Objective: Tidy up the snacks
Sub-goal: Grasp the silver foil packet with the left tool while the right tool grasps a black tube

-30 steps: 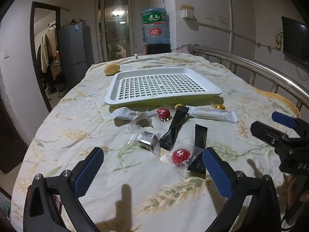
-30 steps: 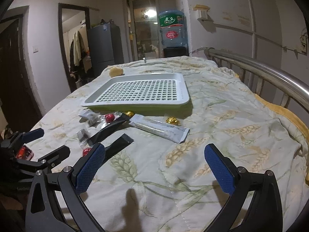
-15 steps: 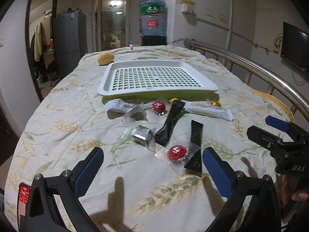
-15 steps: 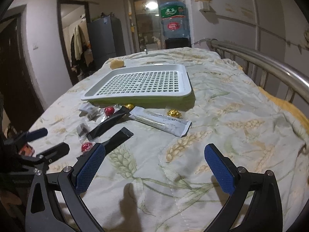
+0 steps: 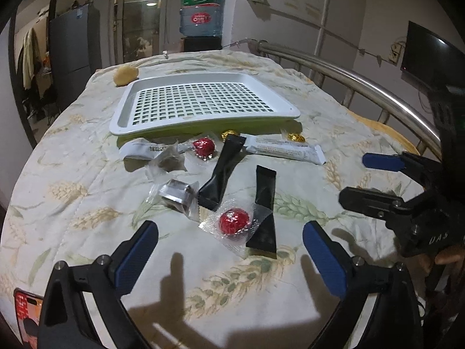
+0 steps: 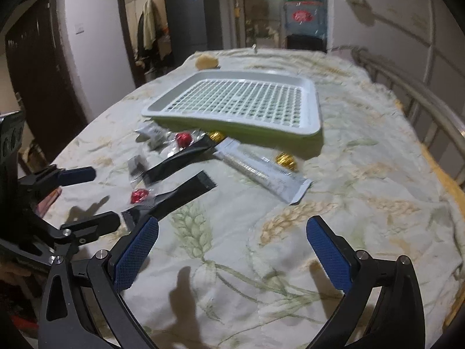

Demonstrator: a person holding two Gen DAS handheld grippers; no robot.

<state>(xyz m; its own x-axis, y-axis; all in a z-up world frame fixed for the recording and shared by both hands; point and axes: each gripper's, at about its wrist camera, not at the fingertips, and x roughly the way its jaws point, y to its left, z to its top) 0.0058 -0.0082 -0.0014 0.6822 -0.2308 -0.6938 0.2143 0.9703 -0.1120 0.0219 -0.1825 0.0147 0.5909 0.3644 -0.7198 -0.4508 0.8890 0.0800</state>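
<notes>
A white slotted tray [image 5: 203,122] on a green base sits on the table, bare inside; it also shows in the right wrist view [image 6: 311,122]. In front lie snacks: two red foil candies [image 5: 234,220] [image 5: 203,146], two black sachets [image 5: 266,195] [image 5: 223,171], a long white bar [image 5: 286,149], gold candies [image 5: 296,137], clear-wrapped pieces [image 5: 177,193]. My left gripper [image 5: 229,257] is open and empty, just short of the near red candy. My right gripper [image 6: 231,254] is open and empty over bare cloth, right of the snacks; it shows in the left wrist view [image 5: 369,179].
A round yellow bun [image 5: 125,75] lies behind the tray. A steel rail [image 5: 363,83] runs along the table's right side. A phone [image 5: 27,317] lies at the near left edge. A water dispenser [image 5: 202,11] stands beyond the table.
Both grippers have moved forward and lower towards the snacks. The right gripper has also swung to face left. Both stay open.
</notes>
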